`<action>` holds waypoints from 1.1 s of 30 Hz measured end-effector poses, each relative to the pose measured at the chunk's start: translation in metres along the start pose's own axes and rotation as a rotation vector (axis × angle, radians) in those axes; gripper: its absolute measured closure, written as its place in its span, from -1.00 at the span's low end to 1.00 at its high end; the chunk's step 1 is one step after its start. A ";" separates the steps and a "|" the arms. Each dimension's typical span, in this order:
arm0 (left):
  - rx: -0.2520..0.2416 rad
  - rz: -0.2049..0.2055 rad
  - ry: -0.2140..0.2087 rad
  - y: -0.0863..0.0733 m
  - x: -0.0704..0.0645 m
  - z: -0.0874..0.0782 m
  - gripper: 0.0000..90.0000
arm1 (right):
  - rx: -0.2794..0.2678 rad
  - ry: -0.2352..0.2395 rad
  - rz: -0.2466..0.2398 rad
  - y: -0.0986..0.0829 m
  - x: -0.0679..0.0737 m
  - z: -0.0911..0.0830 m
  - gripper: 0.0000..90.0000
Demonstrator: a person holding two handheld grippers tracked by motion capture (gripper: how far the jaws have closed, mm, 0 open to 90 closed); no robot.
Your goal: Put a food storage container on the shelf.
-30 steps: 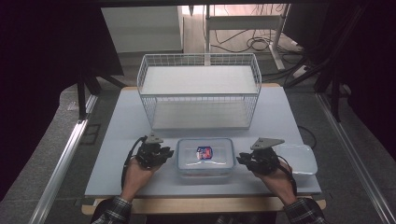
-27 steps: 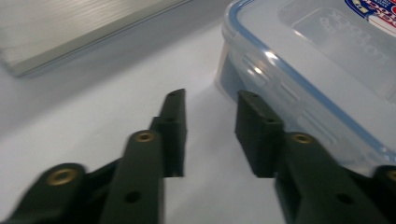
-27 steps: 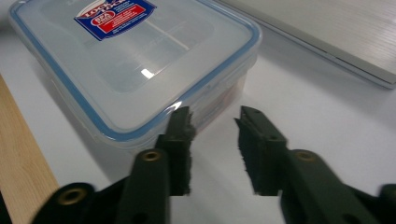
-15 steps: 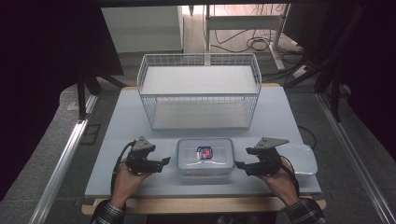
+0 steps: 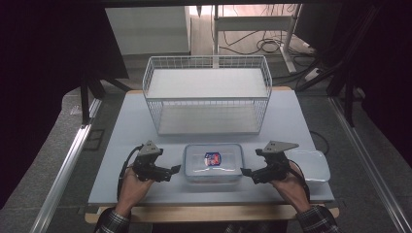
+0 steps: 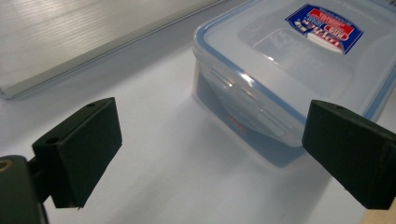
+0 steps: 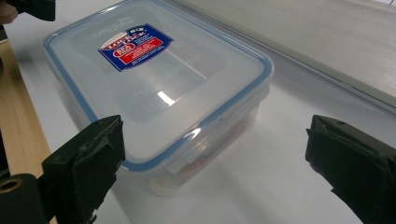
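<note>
The clear plastic box (image 5: 213,163) sits at the near edge of the table (image 5: 121,131), lid on, blue seal around the rim and a red-and-blue label on top. It lies flat, just in front of the white wire basket (image 5: 208,94). The left gripper (image 5: 171,170) hovers at the box's left end, fingers spread wide with nothing between them. In the left gripper view the box's (image 6: 289,70) short wall with its latch faces the gap between the black fingers (image 6: 79,149). The right gripper (image 5: 246,173) mirrors it at the box's right end, fingers open too. The right gripper view has the near corner of the box (image 7: 159,88) lying between its fingers (image 7: 88,158), not pinched. A second clear lidded container (image 5: 311,164) rests near the table's right edge, just behind the right hand (image 5: 291,187).
</note>
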State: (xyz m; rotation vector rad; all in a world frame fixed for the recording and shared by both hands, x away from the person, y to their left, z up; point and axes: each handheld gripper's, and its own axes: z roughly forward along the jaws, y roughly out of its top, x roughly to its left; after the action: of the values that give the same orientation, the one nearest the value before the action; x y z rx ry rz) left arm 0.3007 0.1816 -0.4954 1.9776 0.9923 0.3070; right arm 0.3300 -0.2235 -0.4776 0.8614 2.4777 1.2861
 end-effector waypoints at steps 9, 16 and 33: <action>0.029 0.000 -0.049 0.018 -0.007 0.011 -0.96 | 0.040 -0.040 0.056 0.011 -0.002 0.004 -1.00; 0.062 -0.009 -0.130 0.029 -0.008 0.030 -0.97 | 0.100 -0.001 0.060 0.020 0.000 0.022 -0.90; 0.173 -0.184 -0.372 0.010 0.000 0.049 -0.85 | 0.163 0.236 0.299 0.011 -0.015 0.044 -0.73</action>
State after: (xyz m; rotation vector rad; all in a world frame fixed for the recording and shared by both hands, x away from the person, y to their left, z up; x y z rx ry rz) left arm 0.3327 0.1491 -0.5167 1.9827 0.9701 -0.2494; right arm 0.3661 -0.1981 -0.4957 1.2233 2.7491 1.3598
